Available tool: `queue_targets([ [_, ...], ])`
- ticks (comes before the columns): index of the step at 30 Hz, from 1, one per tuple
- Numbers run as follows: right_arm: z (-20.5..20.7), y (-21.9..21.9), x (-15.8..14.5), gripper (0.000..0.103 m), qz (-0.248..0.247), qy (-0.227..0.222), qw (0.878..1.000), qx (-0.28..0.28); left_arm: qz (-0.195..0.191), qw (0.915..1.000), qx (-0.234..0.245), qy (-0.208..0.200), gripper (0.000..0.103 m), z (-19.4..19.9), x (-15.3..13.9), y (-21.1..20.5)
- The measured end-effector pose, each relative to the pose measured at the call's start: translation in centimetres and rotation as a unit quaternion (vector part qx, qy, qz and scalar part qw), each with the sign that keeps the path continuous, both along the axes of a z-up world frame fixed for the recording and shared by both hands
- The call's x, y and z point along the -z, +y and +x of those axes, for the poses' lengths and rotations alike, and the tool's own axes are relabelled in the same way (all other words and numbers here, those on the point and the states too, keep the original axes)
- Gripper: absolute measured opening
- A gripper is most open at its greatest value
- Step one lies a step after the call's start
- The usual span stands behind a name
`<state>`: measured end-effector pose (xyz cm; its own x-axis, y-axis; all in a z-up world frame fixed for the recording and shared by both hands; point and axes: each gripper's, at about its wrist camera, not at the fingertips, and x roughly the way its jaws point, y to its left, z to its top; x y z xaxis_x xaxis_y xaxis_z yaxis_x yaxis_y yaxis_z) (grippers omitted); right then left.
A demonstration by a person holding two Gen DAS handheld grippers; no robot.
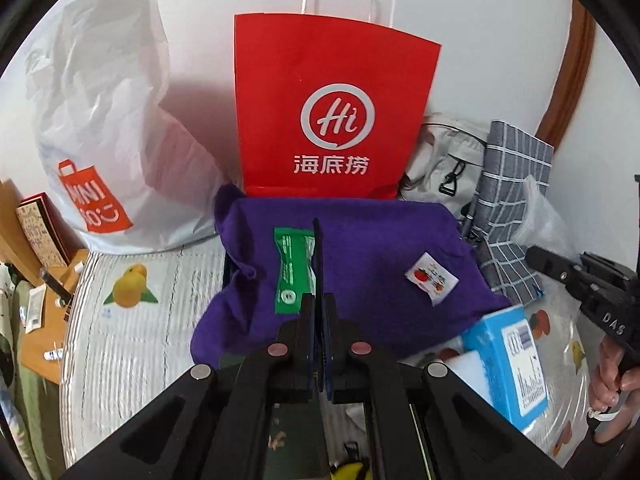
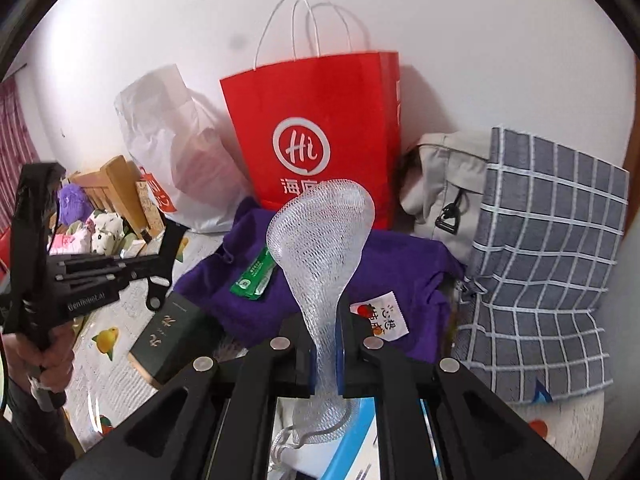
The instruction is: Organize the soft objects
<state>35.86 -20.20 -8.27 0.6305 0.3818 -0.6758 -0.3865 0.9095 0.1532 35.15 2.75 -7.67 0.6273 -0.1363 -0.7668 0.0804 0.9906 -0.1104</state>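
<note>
My right gripper (image 2: 324, 320) is shut on a white foam net sleeve (image 2: 320, 240), which fans out above the fingers over a purple cloth (image 2: 404, 268). The cloth (image 1: 360, 248) lies on the bed with a green packet (image 1: 294, 268) and a white fruit label (image 1: 432, 280) on it. In front of the green packet, my left gripper (image 1: 317, 236) is shut with nothing between its pads. In the right wrist view the left gripper (image 2: 176, 236) hovers left of the cloth, held by a hand (image 2: 52, 356). The right gripper's body (image 1: 568, 276) enters the left wrist view from the right.
A red paper bag (image 1: 332, 112) stands against the wall behind the cloth, a white plastic bag (image 1: 104, 120) to its left. A beige bag (image 2: 444, 184) and a grey checked bag (image 2: 540, 260) lie at right. A blue box (image 1: 508, 360) and a dark green box (image 2: 168, 336) are nearby.
</note>
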Motion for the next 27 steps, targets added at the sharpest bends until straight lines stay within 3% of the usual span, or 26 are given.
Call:
queue_targets([
  [12,6.7,-0.1,5.7,0.008,0.016,0.076,0.997,-0.002,-0.001,0.9989,-0.011,0.046,0.004,6.6,4.7,0.2],
  [17,7.6,-0.2,7.2,0.009,-0.014,0.081,0.997,0.009,-0.007,0.9975,-0.015,0.068,0.004,7.9,7.0,0.9],
  [27,9.5,-0.3,10.2,0.009,0.005,0.118,0.993,0.03,-0.009,0.9958,-0.017,0.09,0.004,8.6,8.3,1.9],
])
